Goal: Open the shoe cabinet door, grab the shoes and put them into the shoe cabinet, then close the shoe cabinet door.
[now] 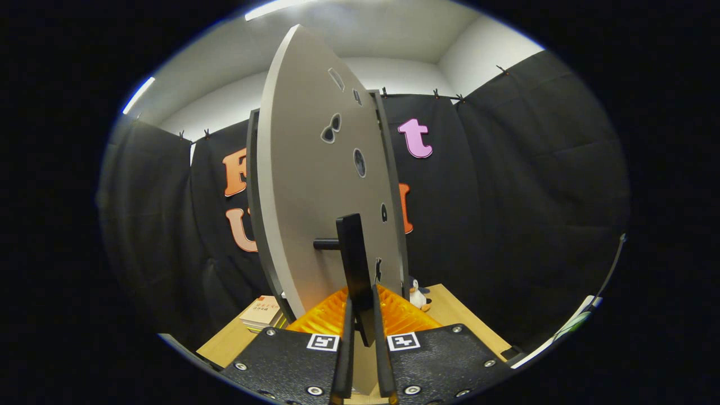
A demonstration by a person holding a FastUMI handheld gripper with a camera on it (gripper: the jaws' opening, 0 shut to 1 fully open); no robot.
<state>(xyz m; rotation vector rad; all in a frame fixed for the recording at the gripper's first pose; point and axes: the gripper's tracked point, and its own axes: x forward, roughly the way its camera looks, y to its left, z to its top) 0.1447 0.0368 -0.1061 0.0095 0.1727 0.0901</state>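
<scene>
**Tongs clamped on the cabinet door handle**

Black cloth hangs as the booth's wall all round, clipped up under a white ceiling with strip lights, and a light wooden table [455, 315] spreads below and beyond the tongs.

Straight ahead of the tongs stands the grey, flat-panelled shoe cabinet door [315, 185], seen nearly edge-on and leaning away to the left, with several small cut-out holes scattered over its face. Behind it, just right of its far edge, the thin grey frame of the shoe cabinet [394, 185] shows as a narrow upright strip.

From the door's face a short black peg juts out and carries the black, flat bar-shaped door handle [355, 259], which runs upright and comes down right between the fingers. The gripper [363, 365] has its two fingers drawn close together, one on each side of the handle's lower end, both pressing on it.

Just beyond the fingers, low against the foot of the door, sits an orange ribbed plastic piece [405, 315]. Further off to the right of it, a small black-and-white penguin toy [418, 295] stands on the table. To the left of the fingers, past the door, a small stack of books [261, 315] lies on the table
</scene>
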